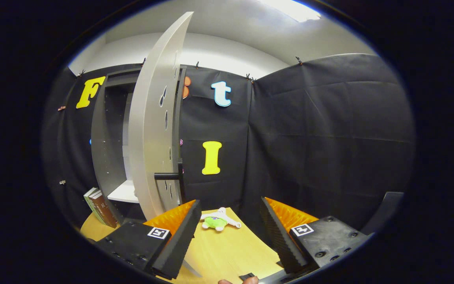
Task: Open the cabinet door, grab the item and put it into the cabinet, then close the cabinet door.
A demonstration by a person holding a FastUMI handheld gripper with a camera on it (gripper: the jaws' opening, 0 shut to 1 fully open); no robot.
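Gripper (229, 236): fingers spread apart, holding nothing
Grey cabinet door (152, 130): swung open
Small green-and-white plush toy (217, 220): on light wooden tabletop (227, 256), ahead between fingers

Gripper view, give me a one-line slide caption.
Cabinet door swung open, open gripper hovers over the table, plush toy just ahead.

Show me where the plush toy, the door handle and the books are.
plush toy (216, 222), gripper view, on its green body.
door handle (166, 176), gripper view, on the dark bar.
books (100, 209), gripper view, on the brown spine.
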